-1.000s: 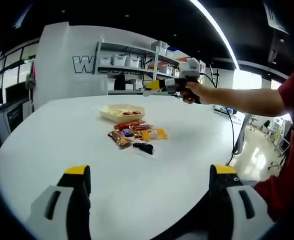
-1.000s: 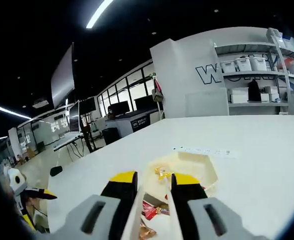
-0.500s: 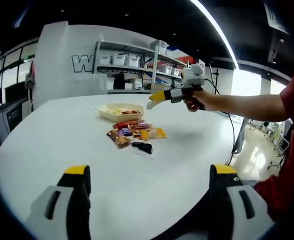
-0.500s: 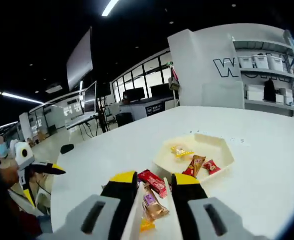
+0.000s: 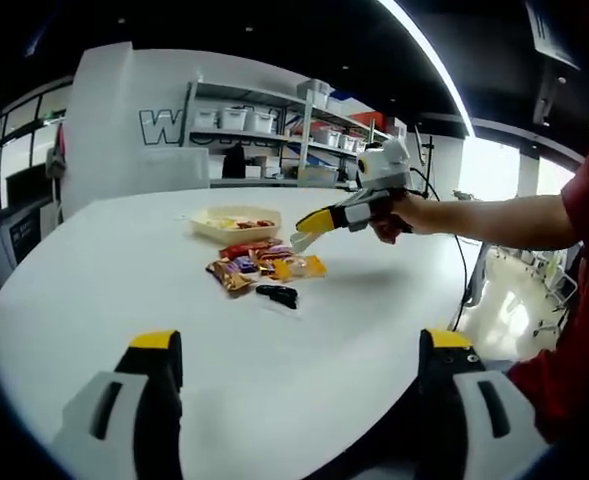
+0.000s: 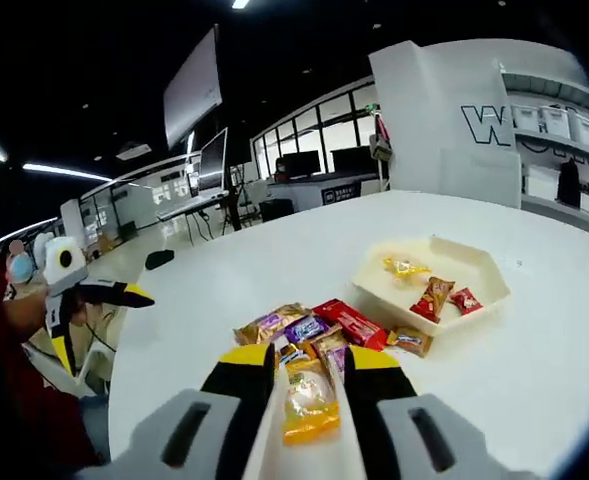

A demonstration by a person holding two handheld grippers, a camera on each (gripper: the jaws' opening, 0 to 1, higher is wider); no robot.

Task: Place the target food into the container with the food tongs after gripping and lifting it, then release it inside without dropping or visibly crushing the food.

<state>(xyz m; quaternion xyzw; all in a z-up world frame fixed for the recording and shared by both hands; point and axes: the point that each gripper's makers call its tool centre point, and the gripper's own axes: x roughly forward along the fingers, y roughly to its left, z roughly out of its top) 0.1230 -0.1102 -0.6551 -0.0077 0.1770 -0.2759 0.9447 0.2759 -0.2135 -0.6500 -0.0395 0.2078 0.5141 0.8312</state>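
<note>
A cream tray [image 6: 479,270] holds three wrapped snacks. In front of it lies a pile of wrapped snacks [image 6: 309,328]. My right gripper [image 6: 308,362] is shut on white food tongs [image 6: 266,425], whose blades point down at a yellow-orange packet [image 6: 309,405] on the pile's near edge. In the left gripper view the right gripper [image 5: 312,222] hangs tilted just above the pile [image 5: 262,265], its tong tips [image 5: 298,241] above the yellow packet [image 5: 314,266], with the tray [image 5: 224,226] behind. My left gripper [image 5: 299,345] stands open low over the table, well short of the pile.
A small black object [image 5: 280,294] lies on the white table [image 5: 124,270] just before the pile. Shelving with bins [image 5: 244,120] stands behind the table. In the right gripper view, a person's hand holds the left gripper [image 6: 86,296] at the left, beyond the table's edge.
The right gripper has come down and back from over the tray to just above the near edge of the snack pile. The left gripper has stayed put.
</note>
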